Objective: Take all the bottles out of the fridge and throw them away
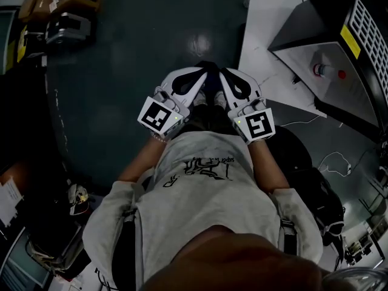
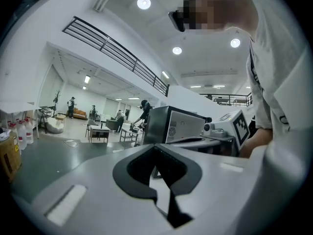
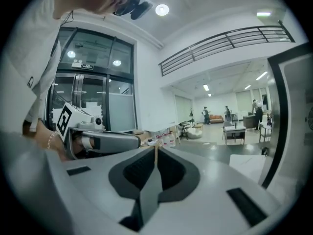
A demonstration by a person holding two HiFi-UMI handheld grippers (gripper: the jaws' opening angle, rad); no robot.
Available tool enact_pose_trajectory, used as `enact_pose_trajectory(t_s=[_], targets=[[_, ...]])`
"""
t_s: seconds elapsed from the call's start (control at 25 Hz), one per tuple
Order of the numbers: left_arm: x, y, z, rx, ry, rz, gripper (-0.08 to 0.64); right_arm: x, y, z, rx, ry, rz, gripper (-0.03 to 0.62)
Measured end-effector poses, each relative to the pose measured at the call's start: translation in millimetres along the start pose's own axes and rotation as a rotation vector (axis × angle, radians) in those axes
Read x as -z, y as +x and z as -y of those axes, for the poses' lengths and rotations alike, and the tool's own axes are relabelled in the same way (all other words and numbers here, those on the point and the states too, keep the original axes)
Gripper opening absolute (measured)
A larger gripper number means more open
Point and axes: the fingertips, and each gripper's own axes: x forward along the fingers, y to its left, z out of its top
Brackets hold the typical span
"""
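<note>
I see no bottle in either gripper. In the head view both grippers are held close in front of the person's chest, side by side, tips almost touching. My left gripper and right gripper both have their jaws together with nothing between them. The left gripper view shows the left gripper shut, pointing at a black box-shaped fridge across the room, with the right gripper's marker cube beside it. In the right gripper view the right gripper is shut, with a black fridge edge on the right.
A black appliance with a yellow label stands on a white slab at upper right in the head view. A small pale object with a red end lies on it. Several red-capped bottles stand far left. Boxes and gear line the dark floor. People stand far off.
</note>
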Motion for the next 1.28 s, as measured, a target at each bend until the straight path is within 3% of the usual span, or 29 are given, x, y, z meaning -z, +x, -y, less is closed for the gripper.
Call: enact_pose_trajectory(t_s=[0.4,1.28], targets=[[-32.7,22.9,24.7,0.085,0.011,0.022,0.008,-27.8,-34.0,18.7,0.119,0.036,0.017,0.018],[-64.3,105.3,145.3,0.409,0.057,0.047,0.008,-42.1,-164.7,84.5,0.451,0.075,0.041,0.017]])
